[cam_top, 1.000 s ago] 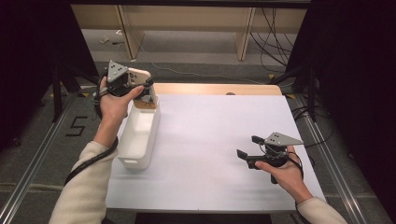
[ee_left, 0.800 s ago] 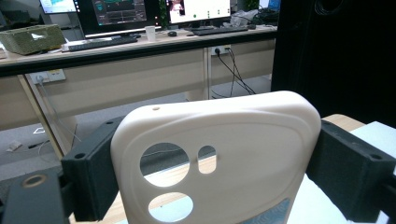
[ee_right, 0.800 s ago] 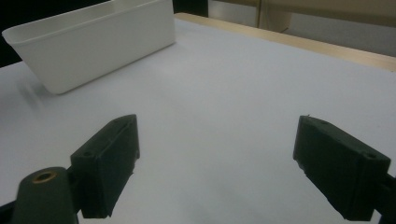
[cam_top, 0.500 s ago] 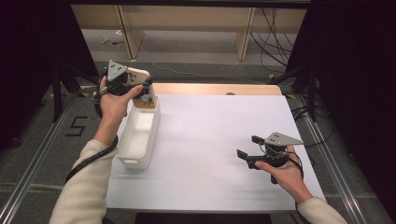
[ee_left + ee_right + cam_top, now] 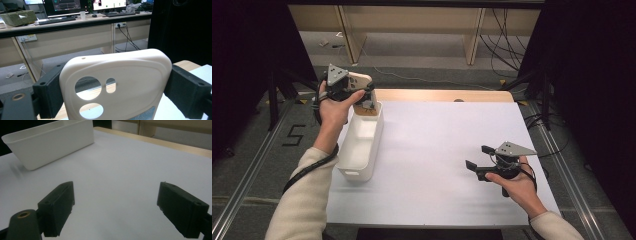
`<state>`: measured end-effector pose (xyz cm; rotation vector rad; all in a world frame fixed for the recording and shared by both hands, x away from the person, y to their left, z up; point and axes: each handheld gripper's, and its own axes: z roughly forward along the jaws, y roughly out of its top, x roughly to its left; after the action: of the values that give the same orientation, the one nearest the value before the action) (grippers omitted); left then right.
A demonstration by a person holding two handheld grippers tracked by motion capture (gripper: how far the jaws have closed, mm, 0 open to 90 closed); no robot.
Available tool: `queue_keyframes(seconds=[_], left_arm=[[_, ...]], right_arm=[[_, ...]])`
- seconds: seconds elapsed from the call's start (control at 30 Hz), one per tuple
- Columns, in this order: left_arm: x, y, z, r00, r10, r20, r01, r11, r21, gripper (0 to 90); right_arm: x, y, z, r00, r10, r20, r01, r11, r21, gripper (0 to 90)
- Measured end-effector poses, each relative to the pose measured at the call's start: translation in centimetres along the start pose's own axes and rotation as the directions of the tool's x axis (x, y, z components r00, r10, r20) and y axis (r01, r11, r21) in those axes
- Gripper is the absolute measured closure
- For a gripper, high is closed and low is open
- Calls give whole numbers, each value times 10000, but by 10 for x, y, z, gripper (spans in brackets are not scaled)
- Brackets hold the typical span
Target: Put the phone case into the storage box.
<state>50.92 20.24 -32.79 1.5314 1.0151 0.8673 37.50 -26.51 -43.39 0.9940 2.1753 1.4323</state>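
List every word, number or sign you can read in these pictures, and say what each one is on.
"5": black figure marked on the grey floor left of the white table, seen in the high view.
Lit computer monitors on the far desk in the left gripper view: their contents are too small and blurred to read.
Cream plastic phone case held in the left gripper: no print visible.
White plastic bin: no label visible.

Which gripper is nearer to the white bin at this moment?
Left. The left gripper holds a cream phone case just above the far end of the white bin. The right gripper, open with nothing between its fingers, sits well across the table from it.
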Motion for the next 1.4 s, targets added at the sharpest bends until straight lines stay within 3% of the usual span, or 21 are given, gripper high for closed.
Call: queue_keyframes(seconds=[1.4], left_arm=[[7, -6, 16, 9999, -3, -151, 7, 9997, 258, 115]], right_arm=[[0, 0, 0, 10000, -6, -30, 6, 10000, -12, 154]])
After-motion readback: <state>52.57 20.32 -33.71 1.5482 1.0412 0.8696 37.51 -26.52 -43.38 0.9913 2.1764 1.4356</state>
